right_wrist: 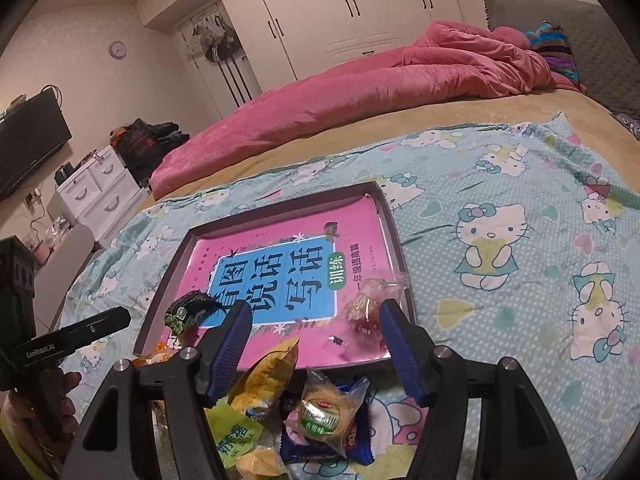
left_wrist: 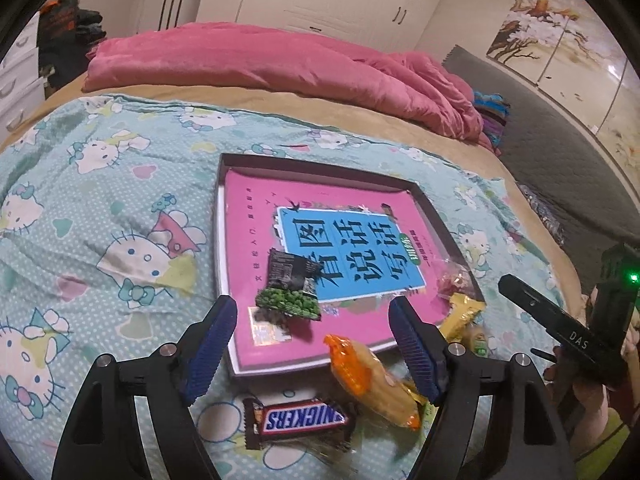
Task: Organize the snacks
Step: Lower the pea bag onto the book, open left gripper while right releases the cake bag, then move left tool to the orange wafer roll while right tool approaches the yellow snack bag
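Tray: pea pkt, red candy in. Both grippers wide, empty. Snickers next: you drop L, pinch.

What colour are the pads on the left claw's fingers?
Dark blue, ribbed pads on black fingers; this shows best in the left wrist view.

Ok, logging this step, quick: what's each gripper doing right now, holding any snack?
Left gripper: open, holding nothing; the green-and-black packet lies free in the tray.
Right gripper: open, holding nothing.
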Motion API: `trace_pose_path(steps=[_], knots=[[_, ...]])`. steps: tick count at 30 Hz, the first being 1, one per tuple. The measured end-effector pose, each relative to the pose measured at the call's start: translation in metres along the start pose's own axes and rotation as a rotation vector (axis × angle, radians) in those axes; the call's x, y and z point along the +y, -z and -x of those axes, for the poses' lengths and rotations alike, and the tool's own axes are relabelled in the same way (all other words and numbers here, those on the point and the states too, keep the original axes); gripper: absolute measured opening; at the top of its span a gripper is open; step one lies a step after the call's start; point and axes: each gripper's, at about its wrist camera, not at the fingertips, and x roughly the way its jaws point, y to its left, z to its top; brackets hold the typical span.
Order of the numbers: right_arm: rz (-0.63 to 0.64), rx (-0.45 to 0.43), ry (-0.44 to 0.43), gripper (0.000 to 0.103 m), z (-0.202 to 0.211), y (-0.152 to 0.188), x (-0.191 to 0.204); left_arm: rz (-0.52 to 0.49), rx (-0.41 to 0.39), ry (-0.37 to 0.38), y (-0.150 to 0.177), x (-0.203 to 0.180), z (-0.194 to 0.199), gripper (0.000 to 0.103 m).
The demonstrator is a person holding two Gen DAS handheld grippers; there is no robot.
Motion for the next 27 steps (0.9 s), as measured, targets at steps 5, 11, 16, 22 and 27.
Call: trace_pose_path(steps=[5,11,16,22,27], knots=[[0.009,0.002,-0.01,0.066,0.003,0.001,0.005,-0.009,0.007,0.011,0.003,-0.006,0.003,0.079],[0.033,0.012,-0.021,0.066,0.005,0.004,0.014,-0.003,0.026,0.01,0.008,-0.006,0.005,0.079],[0.047,0.025,-0.029,0.066,0.005,0.007,0.019,-0.016,0.039,0.01,0.012,-0.011,0.005,0.079],[0.065,0.042,-0.031,0.066,0.007,0.01,0.024,-0.037,0.051,0.008,0.017,-0.019,0.007,0.079],[0.073,0.054,-0.038,0.066,0.007,0.012,0.027,-0.044,0.061,0.013,0.02,-0.022,0.007,0.079]])
